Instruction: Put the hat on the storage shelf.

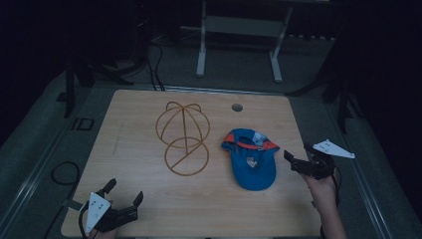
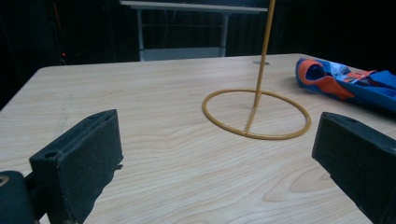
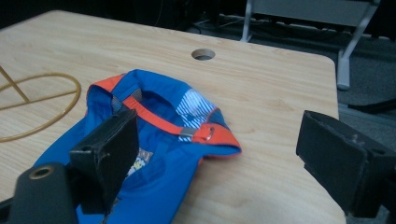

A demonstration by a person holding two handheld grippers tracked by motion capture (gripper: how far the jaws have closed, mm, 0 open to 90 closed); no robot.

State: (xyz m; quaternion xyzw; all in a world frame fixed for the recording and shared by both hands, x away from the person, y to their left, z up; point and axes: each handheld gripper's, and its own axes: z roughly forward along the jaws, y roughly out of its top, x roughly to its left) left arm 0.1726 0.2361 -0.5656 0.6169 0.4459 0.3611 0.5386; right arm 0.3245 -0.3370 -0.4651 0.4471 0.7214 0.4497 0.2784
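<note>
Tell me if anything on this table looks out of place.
The cap lies flat and crumpled on the table, opening up, beside the wire stand rather than on it. Nothing looks spilled or broken.

A round cable hole (image 1: 237,107) sits near the wooden table's (image 1: 149,199) far edge, toward its right corner. Beyond that edge, a grey metal stand (image 1: 239,30) rests on the dark floor (image 1: 30,149).

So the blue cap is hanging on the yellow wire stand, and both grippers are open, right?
Not quite. The blue cap lies flat on the table, beside the yellow wire stand, not on it; the high view shows this. Both the left gripper and right gripper are open.
</note>
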